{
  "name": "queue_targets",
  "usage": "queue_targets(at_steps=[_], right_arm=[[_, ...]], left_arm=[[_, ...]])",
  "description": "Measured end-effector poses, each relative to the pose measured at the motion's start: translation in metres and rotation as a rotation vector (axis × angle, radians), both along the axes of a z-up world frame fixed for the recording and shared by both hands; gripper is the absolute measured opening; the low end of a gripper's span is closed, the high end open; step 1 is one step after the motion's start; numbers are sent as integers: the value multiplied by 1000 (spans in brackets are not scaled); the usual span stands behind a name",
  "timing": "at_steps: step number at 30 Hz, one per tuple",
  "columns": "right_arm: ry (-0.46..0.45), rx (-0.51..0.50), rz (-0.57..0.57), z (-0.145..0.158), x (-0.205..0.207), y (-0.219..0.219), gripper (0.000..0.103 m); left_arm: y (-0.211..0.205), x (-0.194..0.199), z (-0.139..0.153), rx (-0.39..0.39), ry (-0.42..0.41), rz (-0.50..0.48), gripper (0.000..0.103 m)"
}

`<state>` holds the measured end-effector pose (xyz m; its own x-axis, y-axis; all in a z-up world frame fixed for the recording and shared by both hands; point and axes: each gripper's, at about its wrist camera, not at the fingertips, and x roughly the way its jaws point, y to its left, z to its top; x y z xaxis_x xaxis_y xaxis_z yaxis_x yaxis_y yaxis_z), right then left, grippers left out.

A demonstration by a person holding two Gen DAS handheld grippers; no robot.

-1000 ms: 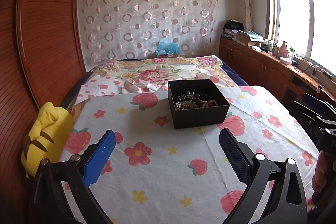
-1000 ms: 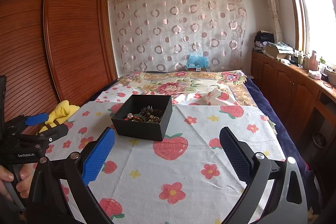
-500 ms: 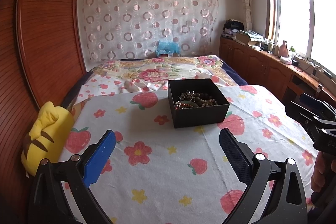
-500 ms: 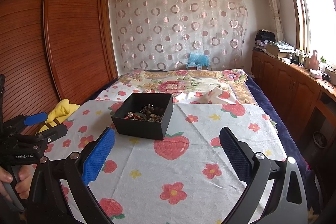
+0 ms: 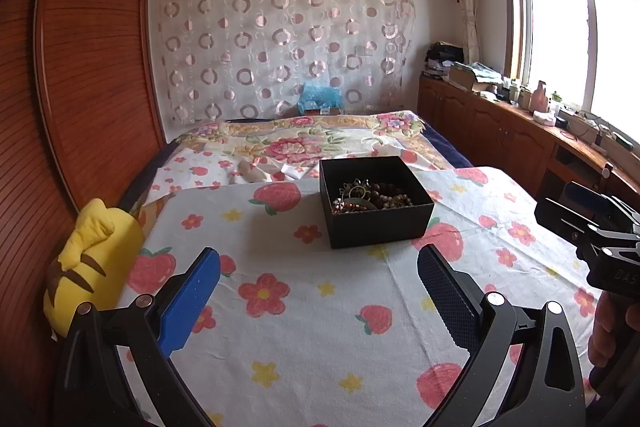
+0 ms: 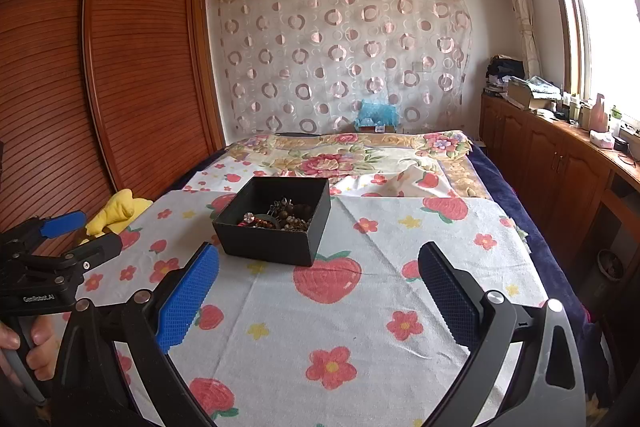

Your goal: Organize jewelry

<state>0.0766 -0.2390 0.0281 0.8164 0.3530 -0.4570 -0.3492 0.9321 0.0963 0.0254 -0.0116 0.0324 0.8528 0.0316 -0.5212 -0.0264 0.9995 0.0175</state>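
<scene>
A black open box (image 5: 380,223) stands on the flowered cloth on the bed; it also shows in the right wrist view (image 6: 276,241). Inside lies a tangle of jewelry (image 5: 372,195), with brown beads and metal pieces (image 6: 280,218). My left gripper (image 5: 318,293) is open and empty, low over the cloth, short of the box. My right gripper (image 6: 318,293) is open and empty, also short of the box, which lies ahead to its left. The right gripper shows at the left view's right edge (image 5: 592,227); the left gripper shows at the right view's left edge (image 6: 60,243).
A yellow plush toy (image 5: 86,267) lies at the bed's left edge by the wooden wardrobe (image 6: 132,67). A floral quilt (image 5: 304,143) covers the far bed. Wooden cabinets (image 6: 560,163) with clutter run along the right under the window.
Both views have crept slightly nearer the box. The grippers stay open and empty.
</scene>
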Motion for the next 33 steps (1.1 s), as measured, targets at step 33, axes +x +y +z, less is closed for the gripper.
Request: queue_targets(at_steps=[33], right_arm=[[0, 3, 0, 0, 0, 0, 100]], left_arm=[[1, 0, -2, 0, -2, 2, 95]])
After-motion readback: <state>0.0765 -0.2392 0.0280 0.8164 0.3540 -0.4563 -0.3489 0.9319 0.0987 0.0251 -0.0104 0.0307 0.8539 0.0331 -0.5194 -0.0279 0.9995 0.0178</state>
